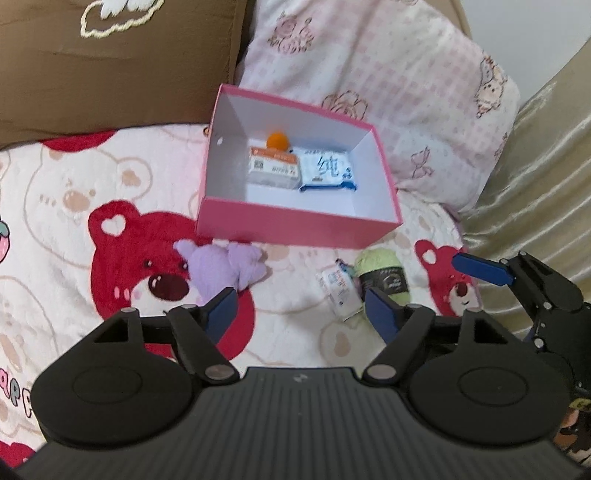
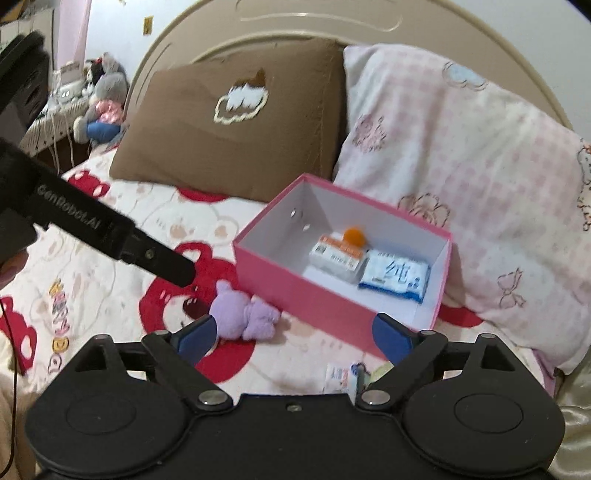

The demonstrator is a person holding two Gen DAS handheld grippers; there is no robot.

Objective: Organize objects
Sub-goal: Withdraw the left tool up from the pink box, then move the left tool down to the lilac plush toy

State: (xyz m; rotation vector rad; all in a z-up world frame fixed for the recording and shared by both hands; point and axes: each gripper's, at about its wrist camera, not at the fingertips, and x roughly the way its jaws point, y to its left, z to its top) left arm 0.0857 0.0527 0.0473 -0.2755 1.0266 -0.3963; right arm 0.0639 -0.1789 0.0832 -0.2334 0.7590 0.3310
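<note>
Left gripper (image 1: 301,312) spread wide, nothing between its blue pads; right gripper (image 2: 295,339) likewise released. Just ahead on the bear blanket (image 1: 74,206): purple plush toy (image 1: 229,267) toward the left pad, green yarn ball (image 1: 384,275) and small white packet (image 1: 340,291) by the right pad. Beyond, open pink box (image 1: 295,225) holding tissue pack (image 1: 327,171), orange ball (image 1: 277,141)

Left wrist view angled steeply down, near the pink box (image 1: 295,225), right wrist view lower, facing the headboard (image 2: 295,33), both share box, pillows, blanket.
</note>
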